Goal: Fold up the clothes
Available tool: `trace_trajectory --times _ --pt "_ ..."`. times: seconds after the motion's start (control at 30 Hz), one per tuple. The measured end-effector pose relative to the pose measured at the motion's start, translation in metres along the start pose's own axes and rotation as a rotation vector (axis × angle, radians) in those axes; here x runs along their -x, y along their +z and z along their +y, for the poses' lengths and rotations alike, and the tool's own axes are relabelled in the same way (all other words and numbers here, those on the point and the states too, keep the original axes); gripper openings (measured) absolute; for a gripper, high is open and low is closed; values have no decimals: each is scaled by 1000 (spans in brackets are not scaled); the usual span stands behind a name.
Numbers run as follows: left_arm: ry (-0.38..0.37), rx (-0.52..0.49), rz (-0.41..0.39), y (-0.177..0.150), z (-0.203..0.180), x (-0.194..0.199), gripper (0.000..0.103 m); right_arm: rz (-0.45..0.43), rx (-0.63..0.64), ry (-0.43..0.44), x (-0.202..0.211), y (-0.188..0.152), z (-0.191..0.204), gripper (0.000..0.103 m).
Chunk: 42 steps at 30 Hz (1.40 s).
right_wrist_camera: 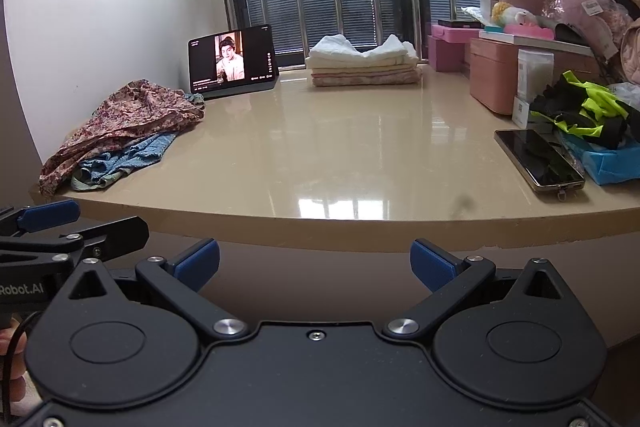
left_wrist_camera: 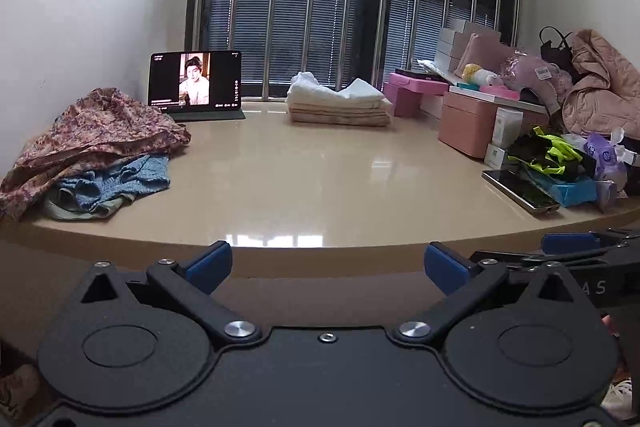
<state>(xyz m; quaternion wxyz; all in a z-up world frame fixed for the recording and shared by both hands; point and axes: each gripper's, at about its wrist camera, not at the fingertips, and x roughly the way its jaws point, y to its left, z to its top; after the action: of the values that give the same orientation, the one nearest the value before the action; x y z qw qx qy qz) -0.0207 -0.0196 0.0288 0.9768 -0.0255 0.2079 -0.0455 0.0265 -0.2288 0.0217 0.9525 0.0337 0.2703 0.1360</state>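
A heap of unfolded clothes lies at the table's left: a floral brown garment (left_wrist_camera: pixel 92 131) (right_wrist_camera: pixel 132 119) over a blue knit piece (left_wrist_camera: pixel 120 183) (right_wrist_camera: pixel 132 157). A stack of folded cloth (left_wrist_camera: pixel 340 103) (right_wrist_camera: pixel 364 63) sits at the back by the window. My left gripper (left_wrist_camera: pixel 328 267) hangs open below the table's front edge, holding nothing. My right gripper (right_wrist_camera: pixel 316 263) is open too, level with the front edge and holding nothing. Each gripper shows at the other view's side edge.
The beige glossy table (left_wrist_camera: pixel 300 179) (right_wrist_camera: pixel 340 147) carries a tablet (left_wrist_camera: pixel 196 83) (right_wrist_camera: pixel 234 61) at the back left. A phone (left_wrist_camera: pixel 520 191) (right_wrist_camera: pixel 538 159), pink boxes (left_wrist_camera: pixel 468 123) (right_wrist_camera: pixel 492 75) and neon-yellow and black clutter (left_wrist_camera: pixel 552 151) (right_wrist_camera: pixel 588 111) crowd the right side.
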Motion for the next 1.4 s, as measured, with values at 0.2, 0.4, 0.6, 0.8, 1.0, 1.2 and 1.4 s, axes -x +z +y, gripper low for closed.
trace_trajectory --times 0.2,0.4,0.6,0.8,1.0,1.2,1.4 --pt "17 17 24 -1 3 -3 103 -9 -7 -5 2 0 -2 103" --pt "36 41 64 -3 8 -9 103 0 -12 8 1 0 -2 103" --pt "38 25 57 -2 8 -8 103 3 -19 7 0 0 -4 103" --pt "40 27 57 -4 5 -7 103 6 -19 8 0 0 -5 103" --pt "40 27 59 -3 6 -8 103 10 -19 11 -1 1 -6 103" --pt "38 29 60 -3 7 -7 103 12 -17 13 -2 1 -5 103" --pt "40 31 65 -2 8 -9 103 15 -14 14 -2 1 -4 103"
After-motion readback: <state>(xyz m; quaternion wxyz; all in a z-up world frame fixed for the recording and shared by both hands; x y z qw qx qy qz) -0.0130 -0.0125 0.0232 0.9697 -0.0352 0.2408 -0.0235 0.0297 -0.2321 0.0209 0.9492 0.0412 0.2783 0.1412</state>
